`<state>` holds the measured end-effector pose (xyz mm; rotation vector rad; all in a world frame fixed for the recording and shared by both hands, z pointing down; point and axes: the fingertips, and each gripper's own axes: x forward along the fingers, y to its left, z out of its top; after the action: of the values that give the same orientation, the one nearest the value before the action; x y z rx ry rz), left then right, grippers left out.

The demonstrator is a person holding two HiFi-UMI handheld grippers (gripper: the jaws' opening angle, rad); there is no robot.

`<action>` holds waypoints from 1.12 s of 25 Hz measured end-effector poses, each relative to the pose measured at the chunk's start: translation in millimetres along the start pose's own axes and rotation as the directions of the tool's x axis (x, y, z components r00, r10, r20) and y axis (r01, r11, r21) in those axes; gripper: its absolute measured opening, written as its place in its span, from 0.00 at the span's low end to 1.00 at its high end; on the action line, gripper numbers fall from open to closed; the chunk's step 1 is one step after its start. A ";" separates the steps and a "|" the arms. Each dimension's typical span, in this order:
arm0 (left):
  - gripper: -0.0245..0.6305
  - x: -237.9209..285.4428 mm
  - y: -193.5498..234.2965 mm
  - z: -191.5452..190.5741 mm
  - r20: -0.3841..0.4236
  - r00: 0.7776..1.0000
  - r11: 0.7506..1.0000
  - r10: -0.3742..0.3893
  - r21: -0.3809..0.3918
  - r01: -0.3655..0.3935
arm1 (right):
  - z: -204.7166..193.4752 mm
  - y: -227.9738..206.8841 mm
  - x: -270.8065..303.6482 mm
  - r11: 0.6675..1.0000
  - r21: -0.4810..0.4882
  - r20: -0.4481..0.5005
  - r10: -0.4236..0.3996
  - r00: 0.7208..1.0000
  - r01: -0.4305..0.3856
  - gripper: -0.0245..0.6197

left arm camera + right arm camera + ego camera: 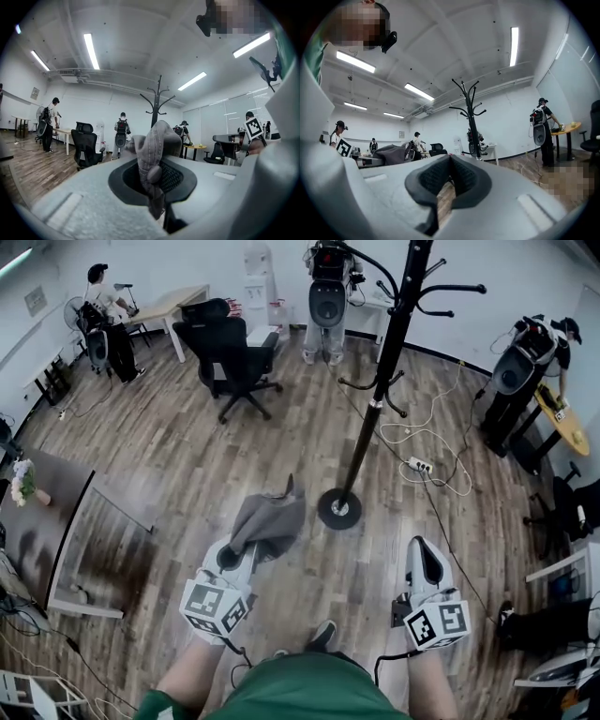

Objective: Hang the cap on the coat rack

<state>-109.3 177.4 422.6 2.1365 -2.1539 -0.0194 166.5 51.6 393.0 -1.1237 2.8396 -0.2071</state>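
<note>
A grey cap [270, 521] hangs from my left gripper [228, 559], which is shut on its fabric. In the left gripper view the cap [157, 145] bunches up between the black pads and rises above them. The black coat rack [380, 381] stands ahead and slightly right, its round base [339, 508] on the wood floor just beyond the cap. It also shows far off as the coat rack [157, 105] and the coat rack [471, 117]. My right gripper [427, 563] is held low at the right, jaws together and holding nothing. From it the cap [391, 153] appears at the left.
A black office chair [230, 352] stands behind and left of the rack. A power strip with white cables [422, 465] lies on the floor right of the base. A dark table [56, 512] is at the left. People and wheeled machines stand along the far walls.
</note>
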 end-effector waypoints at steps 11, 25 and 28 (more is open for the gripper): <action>0.08 40.0 1.8 3.2 -0.035 0.994 0.995 0.103 0.022 -0.102 | -3.4 -62.7 38.6 0.998 0.056 -0.005 0.040 0.999 -0.039 0.04; 0.08 123.2 20.4 8.6 -0.035 0.997 0.998 0.064 0.011 -0.064 | -14.6 -99.9 89.5 0.998 0.054 -0.058 0.035 0.998 -0.032 0.04; 0.08 149.3 37.7 4.9 -0.033 0.999 0.999 0.043 -0.003 -0.043 | -20.0 -106.2 106.3 0.999 0.046 -0.068 0.000 0.998 0.003 0.04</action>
<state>-148.1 28.5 431.0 2.0729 -2.1790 0.0147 158.4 -96.0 426.5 -1.1316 2.8770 -0.3148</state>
